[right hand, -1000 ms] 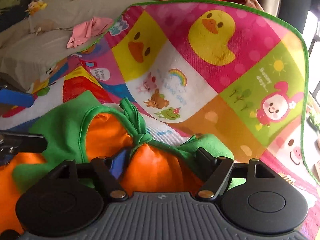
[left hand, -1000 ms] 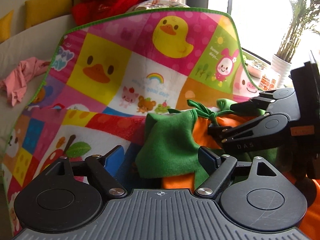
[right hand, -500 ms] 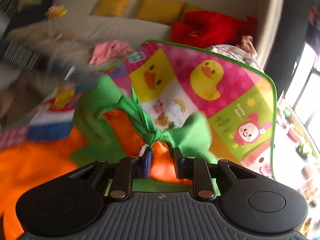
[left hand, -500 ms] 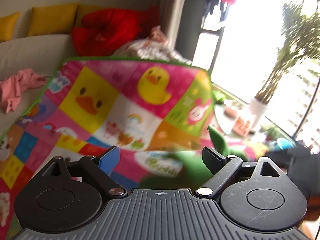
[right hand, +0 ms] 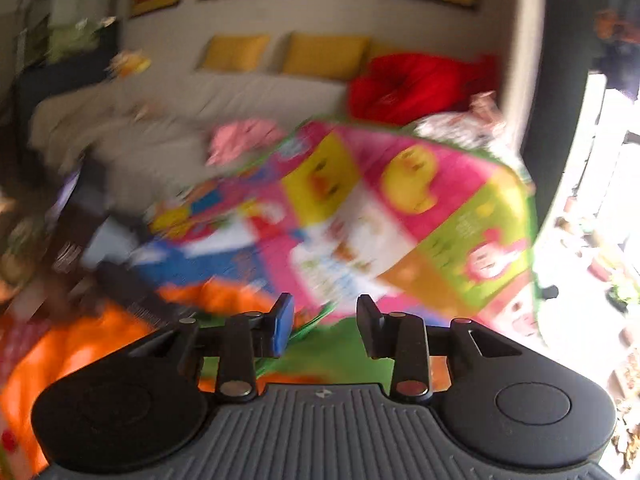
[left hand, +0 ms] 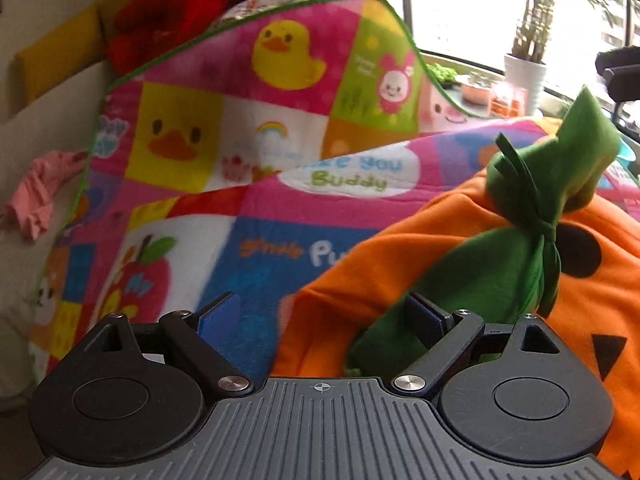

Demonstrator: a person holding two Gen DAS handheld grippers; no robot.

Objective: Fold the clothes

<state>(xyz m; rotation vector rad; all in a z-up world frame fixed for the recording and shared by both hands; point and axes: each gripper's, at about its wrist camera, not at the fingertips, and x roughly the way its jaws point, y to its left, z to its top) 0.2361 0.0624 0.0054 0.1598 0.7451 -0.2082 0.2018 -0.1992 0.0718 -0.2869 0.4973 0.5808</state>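
The orange costume (left hand: 400, 264) with black cut-out shapes lies crumpled on the cartoon blanket (left hand: 248, 152), filling the lower right of the left wrist view. Its green collar (left hand: 512, 248) is bunched and tied with a thin green cord, one flap standing up toward the window. The left claw (left hand: 320, 316) is spread wide and holds nothing; its right finger (left hand: 424, 320) lies against the green collar fabric, and the left finger with the blue pad sits over bare blanket.

The right wrist view is badly blurred. The right claw (right hand: 324, 324) is parted, with green cloth (right hand: 340, 352) showing below and between its fingers; whether it touches them cannot be told. Orange fabric spreads to the lower left of that view.

The blanket, edged in green trim (left hand: 240, 20), is draped up over the sofa (right hand: 192, 120) at its far end, and a fold crosses its middle. To the left of the costume the blanket lies open and bare. A pink garment (left hand: 40, 192) lies on the sofa seat just beyond the blanket's left edge. Yellow cushions (right hand: 324, 54) line the sofa back, and a red cushion (right hand: 412, 84) sits in the corner behind the blanket's top edge.

On the right, by the bright window, a white pot (left hand: 524, 80) holds a tall plant, well apart from the costume.
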